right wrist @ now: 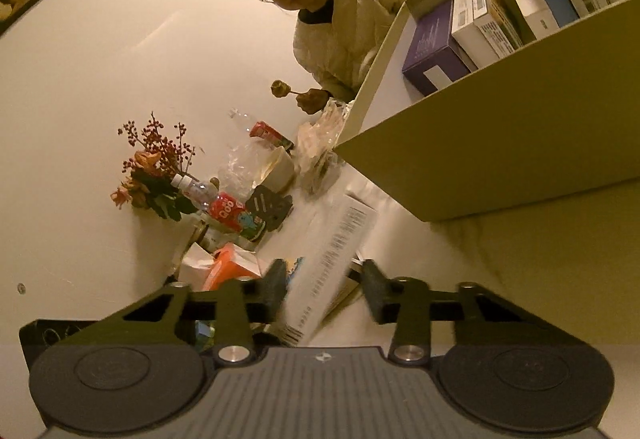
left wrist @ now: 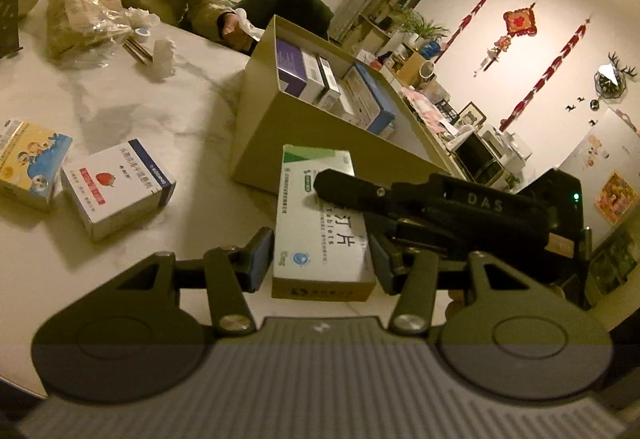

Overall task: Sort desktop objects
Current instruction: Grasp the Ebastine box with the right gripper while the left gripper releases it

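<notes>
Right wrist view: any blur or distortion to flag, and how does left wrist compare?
Right wrist view: the white box between the right gripper fingers is motion-smeared, its print streaked; the cardboard box edges bow from the fisheye. Left wrist view: sharper, the green-and-white box print is legible; dim warm light, soft shadows on the table, room lines curved.

You have an open tan cardboard box (left wrist: 260,127) on the white tabletop (left wrist: 120,99), holding upright medicine boxes. A green-and-white tablet box (left wrist: 320,227) lies flat against its near wall. A strawberry-printed box (left wrist: 116,187) and a cartoon-printed box (left wrist: 30,163) lie well apart to its left.
</notes>
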The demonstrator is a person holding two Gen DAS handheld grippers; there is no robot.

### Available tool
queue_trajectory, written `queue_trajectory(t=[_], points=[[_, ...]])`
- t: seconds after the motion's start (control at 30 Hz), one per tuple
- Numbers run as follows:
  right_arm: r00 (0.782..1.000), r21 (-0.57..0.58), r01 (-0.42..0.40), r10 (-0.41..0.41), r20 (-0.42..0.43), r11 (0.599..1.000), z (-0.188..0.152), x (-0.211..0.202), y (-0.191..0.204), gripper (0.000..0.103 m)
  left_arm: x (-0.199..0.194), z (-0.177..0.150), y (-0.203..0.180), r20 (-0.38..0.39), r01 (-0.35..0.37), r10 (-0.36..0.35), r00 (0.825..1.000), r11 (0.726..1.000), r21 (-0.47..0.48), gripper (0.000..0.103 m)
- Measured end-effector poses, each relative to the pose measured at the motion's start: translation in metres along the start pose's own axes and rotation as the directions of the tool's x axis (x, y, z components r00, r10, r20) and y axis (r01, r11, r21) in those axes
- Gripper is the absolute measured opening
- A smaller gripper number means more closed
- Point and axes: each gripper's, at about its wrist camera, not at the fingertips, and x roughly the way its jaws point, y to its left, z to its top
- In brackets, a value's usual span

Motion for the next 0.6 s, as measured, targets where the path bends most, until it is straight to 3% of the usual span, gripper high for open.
queue_trajectory(t=[0.17, 0.23, 0.3, 0.37, 0.6], points=[[0.999, 0.035, -0.032, 0.032, 0.012, 0.999, 0.0, -0.001, -0.004, 0.025, 0.006, -0.003, 0.002, -0.033, -0.009, 0.009, 0.999, 1.0, -0.002, 0.051], [1.0, 0.023, -0.021, 0.02, 0.016, 1.0, 0.001, -0.001, -0.001, 0.022, 0.007, -0.004, 0.003, -0.043, -0.014, 0.014, 0.999, 1.0, 0.001, 0.06], [1.0, 0.002, -0.002, 0.002, 0.022, 1.0, 0.003, -0.002, 0.002, 0.022, 0.005, -0.004, 0.003, -0.041, -0.014, 0.015, 0.999, 1.0, 0.009, 0.079], [1.0, -0.017, 0.008, -0.008, 0.028, 1.0, 0.005, -0.005, 0.006, 0.022, 0.002, -0.004, 0.004, -0.033, 0.0, 0.0, 0.999, 1.0, 0.008, 0.087], [0.994, -0.117, 0.066, -0.055, 0.093, 0.991, 0.034, -0.03, 0.024, 0.022, 0.001, -0.007, 0.006, -0.033, 0.007, -0.006, 0.999, 1.0, 0.021, 0.099]])
